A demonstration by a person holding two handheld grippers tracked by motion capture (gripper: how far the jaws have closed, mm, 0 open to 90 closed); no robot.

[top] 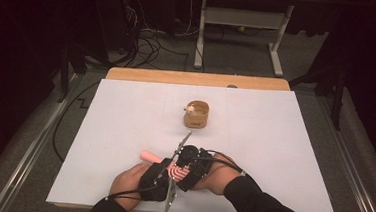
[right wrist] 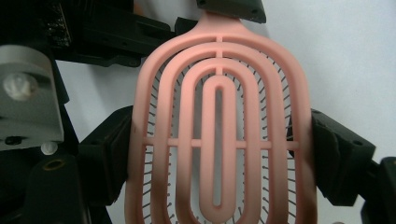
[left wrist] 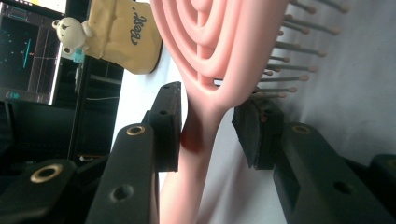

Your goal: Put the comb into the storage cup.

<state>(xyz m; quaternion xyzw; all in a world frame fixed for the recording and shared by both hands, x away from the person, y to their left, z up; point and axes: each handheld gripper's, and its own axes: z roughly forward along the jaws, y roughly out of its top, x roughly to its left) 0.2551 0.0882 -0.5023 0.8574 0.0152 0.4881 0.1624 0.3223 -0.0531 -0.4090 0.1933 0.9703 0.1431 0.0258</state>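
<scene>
The pink hairbrush is clamped by its slotted head between the right gripper pads. The left gripper straddles the handle neck: 1 pad touches, 1 stands just off. Handover looks half done; beyond them, well apart, sits the wooden basket.

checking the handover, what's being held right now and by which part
The right hand-held gripper clamps the pink hairbrush across the sides of its head. The left hand-held gripper straddles the neck of the handle, one pad touching, not yet clamped.
</scene>
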